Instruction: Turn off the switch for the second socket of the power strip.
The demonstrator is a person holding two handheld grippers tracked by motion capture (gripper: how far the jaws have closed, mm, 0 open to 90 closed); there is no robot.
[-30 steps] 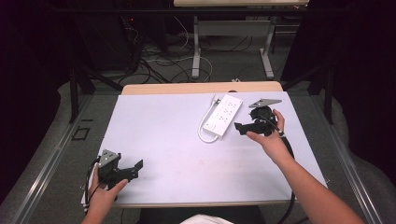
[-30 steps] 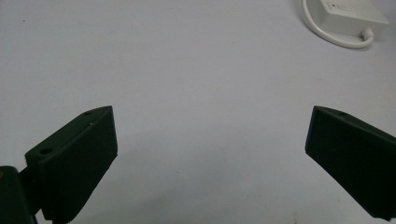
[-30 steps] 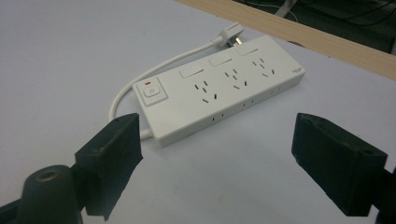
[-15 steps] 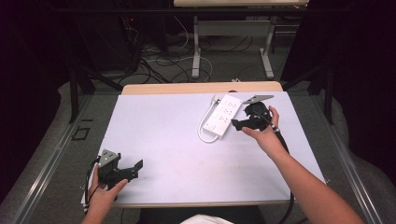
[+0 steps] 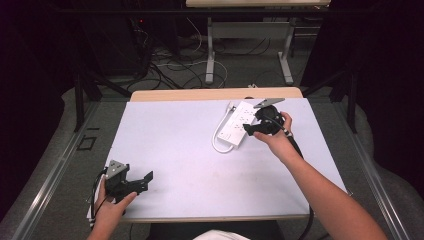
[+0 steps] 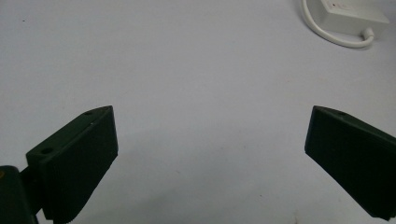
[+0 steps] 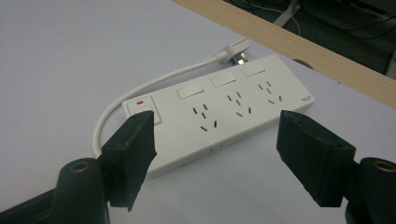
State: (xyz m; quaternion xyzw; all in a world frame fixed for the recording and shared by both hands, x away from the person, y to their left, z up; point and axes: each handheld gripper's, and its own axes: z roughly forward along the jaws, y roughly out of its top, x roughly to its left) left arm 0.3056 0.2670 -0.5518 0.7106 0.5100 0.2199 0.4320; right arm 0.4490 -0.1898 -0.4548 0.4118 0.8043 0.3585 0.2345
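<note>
We are holding the right gripper (image 7: 215,144) just over the power strip (image 7: 224,109), jaws spread wide and empty, with the strip lying directly ahead of and below them, its long axis running roughly from one jaw across to the other, so a close here would be spanning its length rather than its narrow width. The left gripper (image 6: 208,154), jaws also wide and empty, is sitting well apart from the strip, which is lying far ahead to its right. The white table (image 5: 175,145) around the strip is giving us room to turn.
</note>
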